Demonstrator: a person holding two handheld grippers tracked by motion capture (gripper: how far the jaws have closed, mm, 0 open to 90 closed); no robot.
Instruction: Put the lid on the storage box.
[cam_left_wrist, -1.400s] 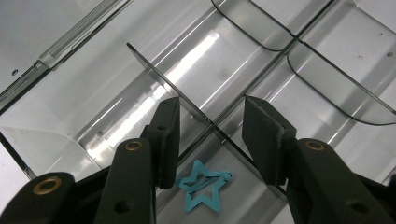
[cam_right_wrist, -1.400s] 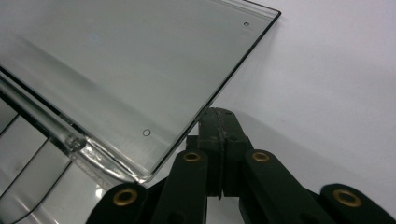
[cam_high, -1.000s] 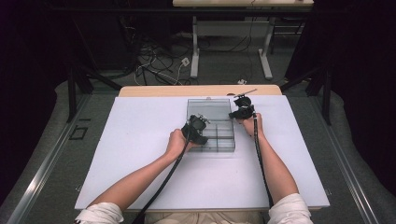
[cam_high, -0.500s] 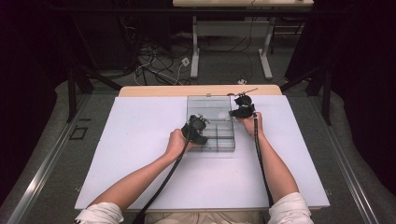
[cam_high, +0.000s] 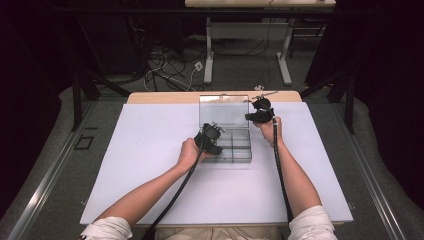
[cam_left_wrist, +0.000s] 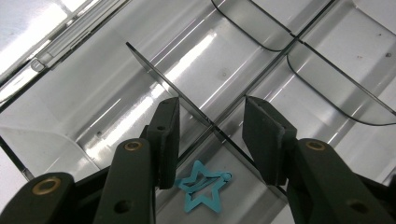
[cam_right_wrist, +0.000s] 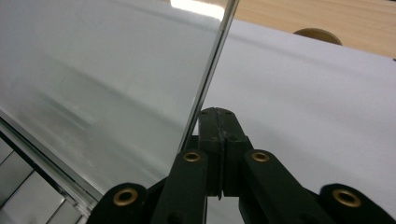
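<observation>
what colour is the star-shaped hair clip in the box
Teal blue. The star clip lies in a compartment of the clear box; the left gripper view shows it best.

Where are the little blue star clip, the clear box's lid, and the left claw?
Star clip (cam_left_wrist: 201, 186), left gripper view, its middle.
Lid (cam_high: 223, 110), high view, centre of the raised clear panel.
Left claw (cam_left_wrist: 211, 140), left gripper view, midway between fingertips.

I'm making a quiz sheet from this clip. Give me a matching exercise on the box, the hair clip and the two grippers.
Things:
1. star hair clip
2. lid
3. left gripper
4. right gripper

States:
A. jaws shut, beside the lid's edge
B. raised upright
C. jaws open, astride a divider
D. teal, lying in a compartment of the clear box

Pairs: 1-D, 2-B, 3-C, 4-A
</observation>
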